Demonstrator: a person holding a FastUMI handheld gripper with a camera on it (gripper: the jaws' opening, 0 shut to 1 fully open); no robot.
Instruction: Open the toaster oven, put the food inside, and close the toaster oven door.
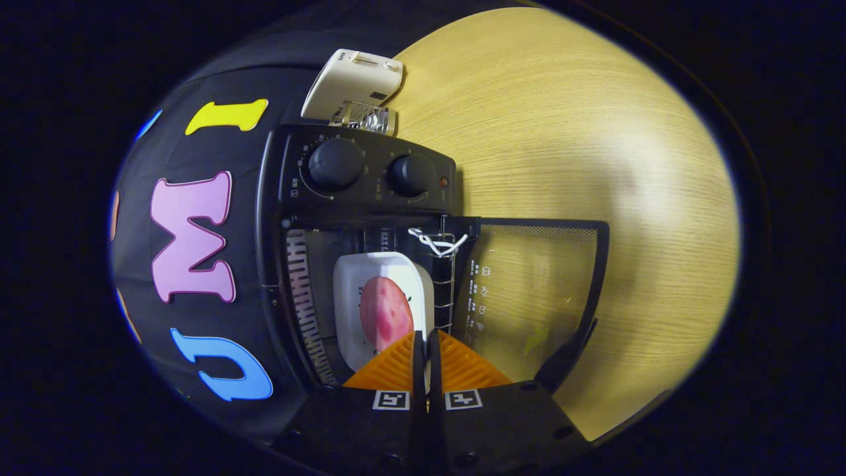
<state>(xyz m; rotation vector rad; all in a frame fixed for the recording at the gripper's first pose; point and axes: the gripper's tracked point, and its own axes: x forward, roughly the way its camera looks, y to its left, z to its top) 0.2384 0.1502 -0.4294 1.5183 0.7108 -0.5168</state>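
The black toaster oven (pixel 370 175) stands open, its glass door (pixel 529 284) folded flat down onto the table. A white dish (pixel 350 297) carrying a round pink-red piece of food (pixel 385 313) sits inside the oven cavity. My gripper (pixel 425 340) reaches into the oven mouth. Its orange fingers (pixel 390 367) are pressed nearly together on the dish's near rim, and a thin white sliver shows between them. The near part of the dish is hidden behind the fingers.
A wire rack (pixel 446 277) with a white cord (pixel 436 243) tied to it lines the cavity beside the dish. Two knobs sit on the oven's control panel. A white appliance (pixel 353 82) lies beyond the oven on the wooden table (pixel 562 132).
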